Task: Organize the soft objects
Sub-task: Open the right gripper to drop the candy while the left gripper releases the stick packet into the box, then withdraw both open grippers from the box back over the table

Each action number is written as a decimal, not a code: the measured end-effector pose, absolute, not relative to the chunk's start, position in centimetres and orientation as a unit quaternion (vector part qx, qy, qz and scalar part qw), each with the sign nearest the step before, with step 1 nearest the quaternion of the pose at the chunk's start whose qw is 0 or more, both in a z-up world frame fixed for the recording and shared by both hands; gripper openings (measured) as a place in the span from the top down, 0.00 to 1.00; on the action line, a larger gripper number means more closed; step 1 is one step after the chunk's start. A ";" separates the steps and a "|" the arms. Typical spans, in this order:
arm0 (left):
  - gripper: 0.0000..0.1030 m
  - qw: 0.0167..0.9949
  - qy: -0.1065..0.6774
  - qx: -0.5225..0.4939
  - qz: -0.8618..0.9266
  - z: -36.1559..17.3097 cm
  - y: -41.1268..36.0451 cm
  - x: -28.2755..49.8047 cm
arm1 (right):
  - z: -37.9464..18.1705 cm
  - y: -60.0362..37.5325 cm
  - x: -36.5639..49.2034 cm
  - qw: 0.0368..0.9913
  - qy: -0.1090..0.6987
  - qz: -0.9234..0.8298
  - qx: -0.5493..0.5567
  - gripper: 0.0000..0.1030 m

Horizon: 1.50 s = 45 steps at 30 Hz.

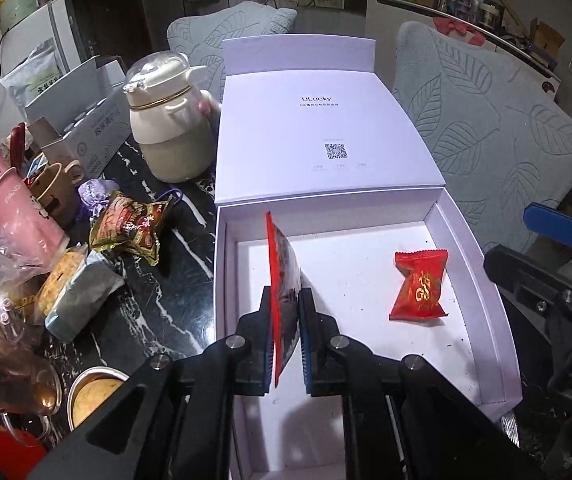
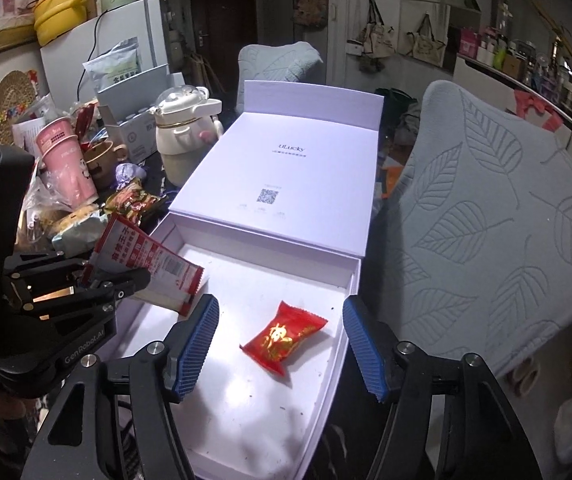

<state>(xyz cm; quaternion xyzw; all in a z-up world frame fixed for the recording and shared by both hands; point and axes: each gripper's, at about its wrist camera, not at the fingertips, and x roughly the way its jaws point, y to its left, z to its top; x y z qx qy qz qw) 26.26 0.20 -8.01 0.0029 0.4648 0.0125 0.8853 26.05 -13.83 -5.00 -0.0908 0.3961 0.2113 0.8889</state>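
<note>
Clearly left gripper point(image 1: 286, 300) fingers pinching red sachet point(image 1: 283, 276), right gripper point(image 2: 279, 344) fingers spread, empty

The word "ULucky" stands on the inside of the open white box lid point(image 1: 326, 120), straight ahead of the left claw point(image 1: 286, 300), above a line of small print too fine to read and a QR code point(image 1: 336, 151). "GenRobot.AI" runs along the black body of the left claw as seen from the right wrist. The pink cup point(image 1: 9, 208), off to the left claw's left, bears "PANDA". The red-and-white packet point(image 2: 153, 264) and the red candy wrapper point(image 2: 283, 336) carry Chinese characters I cannot make out.
</note>
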 end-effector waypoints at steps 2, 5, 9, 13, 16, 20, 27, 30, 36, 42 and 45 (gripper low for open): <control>0.90 0.886 0.463 0.003 0.013 -7.7 0.1 25.9 | -4.6 -13.9 25.8 0.890 0.394 0.210 -0.092 0.37; 0.90 0.889 0.458 0.002 0.012 -6.9 0.1 25.5 | -3.9 -14.1 25.2 0.893 0.389 0.209 -0.092 0.37; 0.90 0.896 0.443 0.005 0.009 -5.3 -0.2 24.6 | -2.8 -14.4 24.6 0.897 0.380 0.206 -0.088 0.37; 0.90 0.905 0.424 0.011 0.012 -3.3 -0.3 23.5 | -1.5 -14.8 23.7 0.902 0.369 0.205 -0.083 0.37; 0.90 0.912 0.411 0.015 0.013 -1.8 -0.5 22.6 | -0.4 -15.1 22.8 0.907 0.359 0.206 -0.081 0.37; 0.90 0.919 0.394 0.015 0.015 0.2 -0.8 21.1 | 1.2 -15.5 21.4 0.912 0.344 0.207 -0.082 0.37; 0.89 0.932 0.361 0.021 0.018 3.4 -1.4 18.3 | 3.9 -16.2 18.6 0.922 0.313 0.213 -0.082 0.37; 0.89 0.936 0.352 0.017 0.014 4.4 -1.5 17.0 | 4.8 -16.7 17.2 0.925 0.303 0.216 -0.078 0.31; 0.89 0.941 0.337 0.017 0.011 5.8 -2.0 14.1 | 6.2 -17.6 14.0 0.931 0.278 0.224 -0.072 0.26; 0.28 0.948 0.318 0.015 0.007 6.7 -2.5 10.9 | 7.1 -18.4 10.8 0.938 0.255 0.225 -0.071 0.22; 0.00 0.961 0.277 0.012 0.005 7.3 -2.6 8.8 | 7.3 -19.1 9.4 0.939 0.248 0.227 -0.067 0.22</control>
